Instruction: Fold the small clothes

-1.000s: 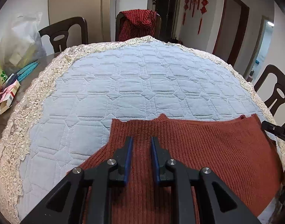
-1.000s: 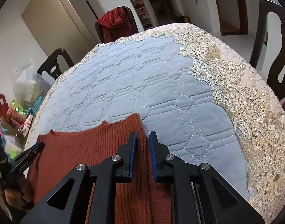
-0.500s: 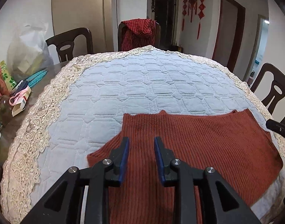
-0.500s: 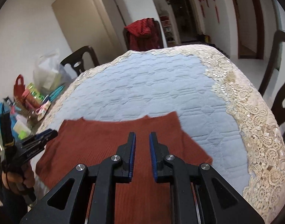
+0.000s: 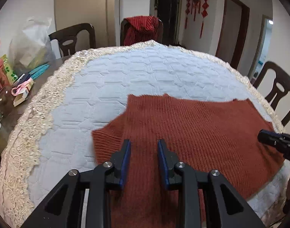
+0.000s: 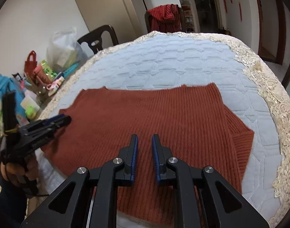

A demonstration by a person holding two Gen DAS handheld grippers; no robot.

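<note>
A rust-red ribbed knit sweater (image 5: pixel 192 125) lies spread flat on the pale blue quilted table cover (image 5: pixel 145 72); it also shows in the right wrist view (image 6: pixel 154 114). One short sleeve (image 5: pixel 105 140) sticks out at its left, the other (image 6: pixel 240 144) at its right. My left gripper (image 5: pixel 144 144) hovers open and empty above the sweater near the left sleeve. My right gripper (image 6: pixel 145 140) hovers above the sweater's middle, slightly open and empty. Each gripper shows in the other's view: the right one (image 5: pixel 274 142), the left one (image 6: pixel 49 122).
The cover has a cream lace border (image 5: pixel 30 133). Bags, bottles and small boxes (image 6: pixel 34 79) crowd the table's left side. Dark wooden chairs (image 5: pixel 72 38) stand around; one holds a red checked cloth (image 5: pixel 141 28).
Both grippers have pulled back and risen from the sweater, so more of it shows. The left jaws have opened wider. The sweater lies flat and released.
</note>
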